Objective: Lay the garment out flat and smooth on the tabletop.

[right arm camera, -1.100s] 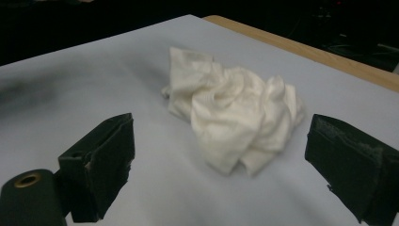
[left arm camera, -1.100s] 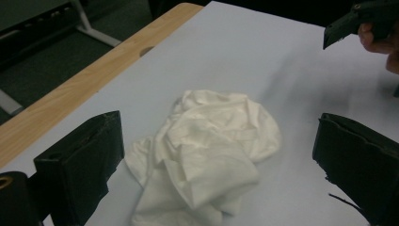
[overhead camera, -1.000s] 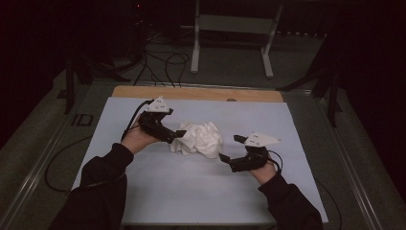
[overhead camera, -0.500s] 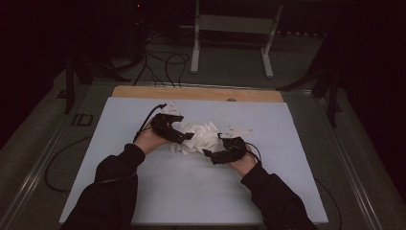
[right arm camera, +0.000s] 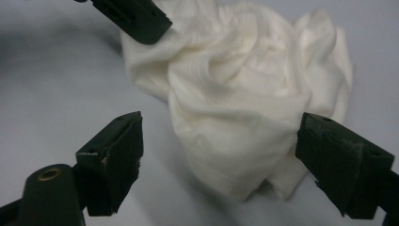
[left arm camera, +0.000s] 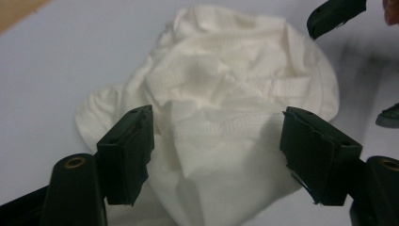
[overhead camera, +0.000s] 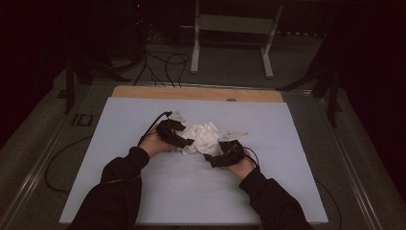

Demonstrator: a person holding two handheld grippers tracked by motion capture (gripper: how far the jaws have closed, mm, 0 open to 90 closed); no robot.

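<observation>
At table centre lies a crumpled white cloth (overhead camera: 200, 136). The left gripper (left arm camera: 216, 150), at its nine o'clock, has been closing around a fold, not yet pinching. The right gripper (right arm camera: 219, 160), at four o'clock, has narrowed slightly and straddles an edge ungripped. The cloth looks soft, light and limp; best pinched at a hem.

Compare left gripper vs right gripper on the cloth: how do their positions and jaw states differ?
The left gripper straddles a fold of the white cloth, jaws closing in; the right gripper has cloth near one jaw and bare mat by the other. The left meets the pile's left side, the right its near-right edge. Both jaws are apart, neither pinching.
</observation>
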